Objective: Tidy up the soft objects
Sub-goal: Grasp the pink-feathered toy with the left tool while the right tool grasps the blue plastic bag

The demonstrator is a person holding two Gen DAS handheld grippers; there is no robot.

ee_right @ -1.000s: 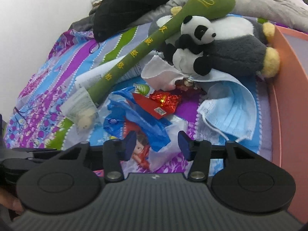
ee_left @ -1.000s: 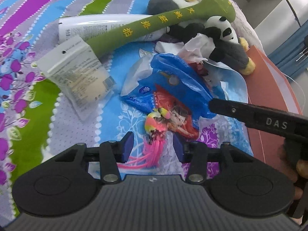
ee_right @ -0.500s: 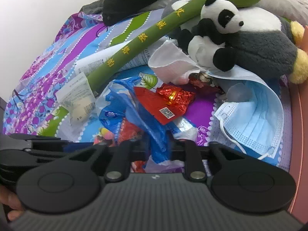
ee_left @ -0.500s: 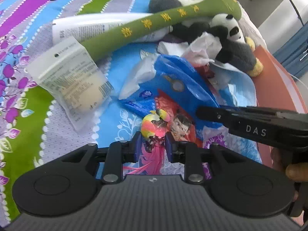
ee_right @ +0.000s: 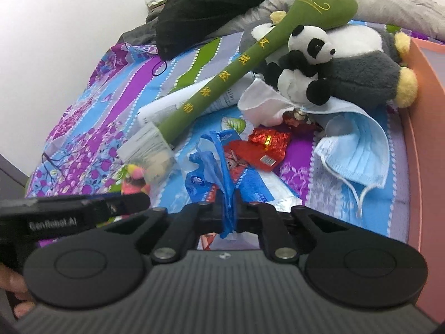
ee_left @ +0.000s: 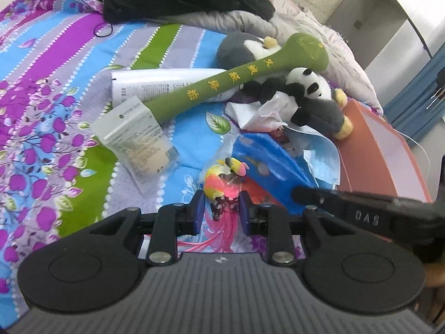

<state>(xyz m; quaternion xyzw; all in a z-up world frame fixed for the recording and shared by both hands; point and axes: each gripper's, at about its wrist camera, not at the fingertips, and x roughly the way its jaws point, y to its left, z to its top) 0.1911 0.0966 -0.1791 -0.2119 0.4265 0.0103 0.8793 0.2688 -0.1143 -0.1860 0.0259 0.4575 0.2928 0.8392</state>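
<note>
1. Bed (ee_left: 50,89) with the loud purple, blue and green striped cover takes up most of both views, clutter piled toward 1 o'clock.
2. Green plush stick (ee_right: 250,64) runs diagonally from 12 toward 9, head resting on the grey plush (ee_right: 370,69); the little panda (ee_right: 306,64) sits against it.
3. Right tool (ee_right: 228,208) is clamped tight on the blue plastic bag (ee_right: 222,167), dead centre at 6.
4. Left tool (ee_left: 219,211) is pinching the pink-yellow feathery toy (ee_left: 222,183), its pink strands dangling below.

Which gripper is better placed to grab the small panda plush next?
Neither is free: the left gripper clamps the pink feathered toy, the right gripper the blue plastic bag. Once emptied, probably the right; the panda plush lies on its side.
</note>
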